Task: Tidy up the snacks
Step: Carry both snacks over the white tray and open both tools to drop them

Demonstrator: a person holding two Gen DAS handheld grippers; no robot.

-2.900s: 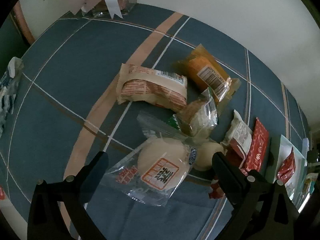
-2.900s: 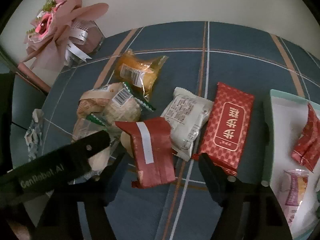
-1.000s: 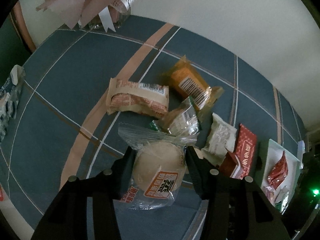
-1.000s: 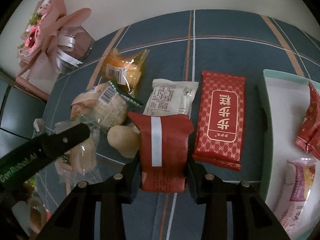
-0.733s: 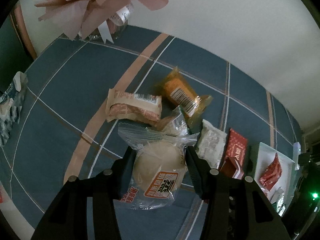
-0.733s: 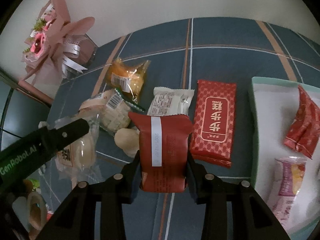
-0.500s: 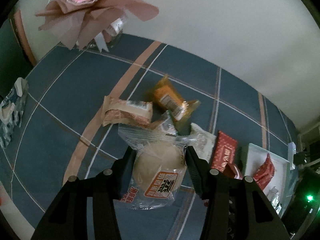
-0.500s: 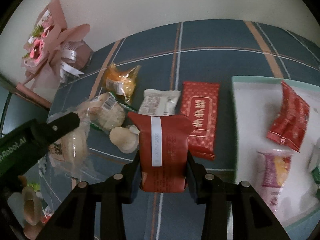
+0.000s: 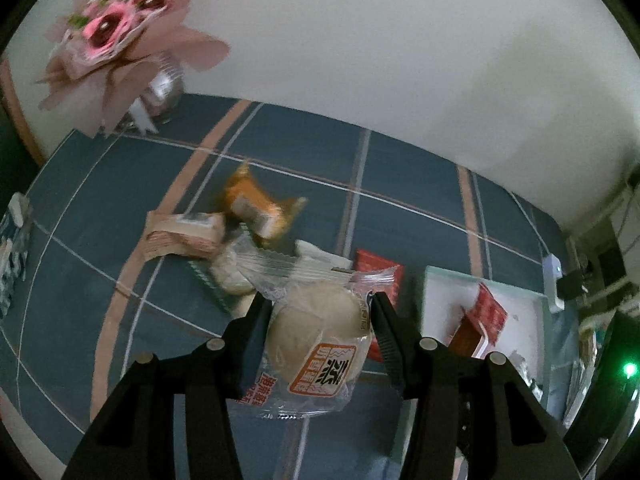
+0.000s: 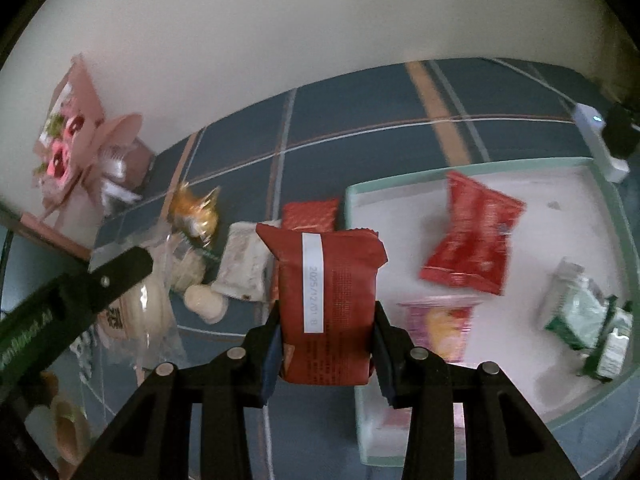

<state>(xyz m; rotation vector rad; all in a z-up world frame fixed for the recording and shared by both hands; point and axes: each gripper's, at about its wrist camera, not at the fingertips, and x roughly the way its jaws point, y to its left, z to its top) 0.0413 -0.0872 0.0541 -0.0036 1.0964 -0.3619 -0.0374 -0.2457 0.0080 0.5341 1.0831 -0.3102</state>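
Dark red foil marks the packet (image 10: 328, 304) pinched upright between the pads of the right gripper (image 10: 326, 344); it hangs clear of the blue checked cloth (image 10: 360, 120), just left of the near left corner of the pale tray (image 10: 612, 216). The left gripper (image 9: 320, 332) likewise clamps a clear-wrapped round bun (image 9: 316, 332) by its two sides, the wrapper's seal fanned out above the pads. Both snacks are lifted, neither resting on anything. In the tray lie a bright red pouch (image 10: 468, 240), a pink packet (image 10: 444, 328) and a green-and-white wrapper (image 10: 580, 312). On the cloth to the left remain an orange packet (image 9: 256, 208), a tan packet (image 9: 180, 236), a white packet (image 10: 244, 268), a flat red packet (image 10: 308, 214) and a bare bun (image 10: 206, 302). A pink bouquet (image 9: 116, 36) stands far left by the wall.

The step in hand appears to be carriage to the tray. It is best done by holding both grips firm, clearing the tray's raised rim before lowering, and choosing bare floor away from the pouch and the pink packet. The bun is soft, so extra squeeze would likely dent it. The two grippers travel close together; staggered release would probably avoid a clash.
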